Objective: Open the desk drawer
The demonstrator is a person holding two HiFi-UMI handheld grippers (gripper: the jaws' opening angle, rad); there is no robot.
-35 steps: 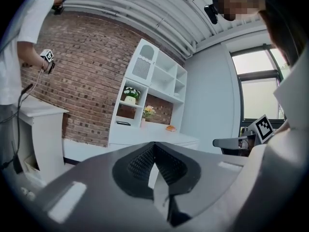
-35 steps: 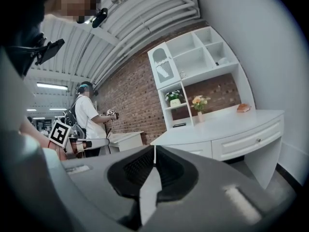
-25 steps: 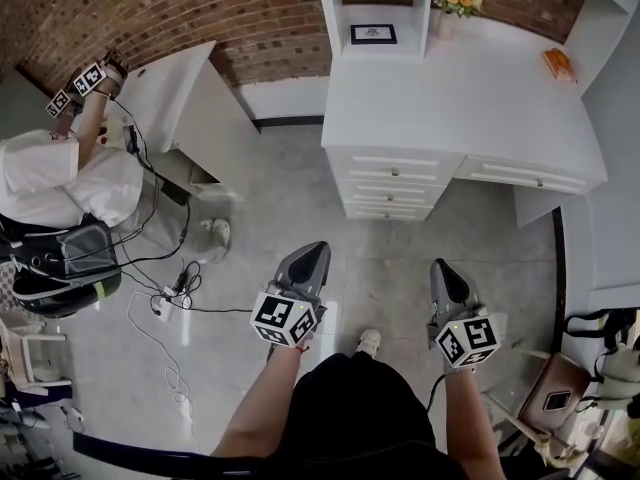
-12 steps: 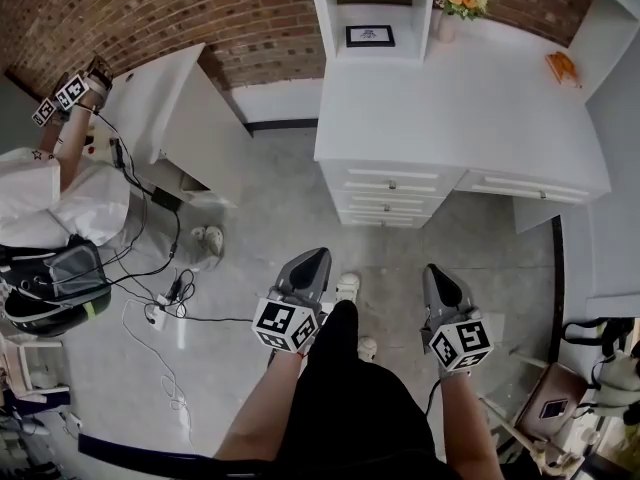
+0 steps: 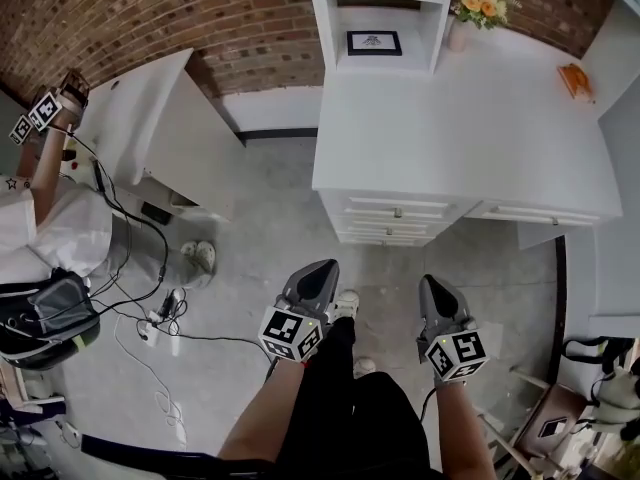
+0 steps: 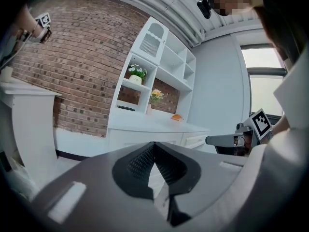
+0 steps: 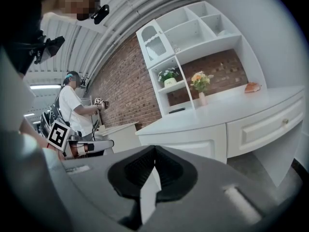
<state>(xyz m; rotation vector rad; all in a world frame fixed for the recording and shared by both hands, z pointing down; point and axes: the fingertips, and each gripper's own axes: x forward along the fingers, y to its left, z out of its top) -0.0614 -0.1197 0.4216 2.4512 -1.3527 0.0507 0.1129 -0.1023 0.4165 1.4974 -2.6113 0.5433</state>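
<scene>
The white desk [image 5: 470, 118] stands ahead, with a stack of three shut drawers [image 5: 395, 211] under its left part and a wide shut drawer [image 5: 540, 214] to the right. My left gripper [image 5: 322, 268] and right gripper [image 5: 432, 284] hang side by side over the grey floor, short of the desk, both shut and empty. In the left gripper view the left gripper [image 6: 154, 144] points at the desk front [image 6: 159, 129]. In the right gripper view the right gripper [image 7: 155, 148] faces the desk, with the wide drawer and its knob [image 7: 270, 124] at right.
A shelf unit [image 5: 375, 18], a flower vase [image 5: 480, 3] and an orange object [image 5: 580, 78] sit on the desk. Another white desk [image 5: 150, 108] stands at left beside a person [image 5: 40, 218]. Cables [image 5: 150, 313], shoes [image 5: 195, 258] and a bag [image 5: 40, 318] lie on the floor.
I have stepped toward the desk, which now lies closer. Both grippers moved forward and lower together, still shut and empty.
</scene>
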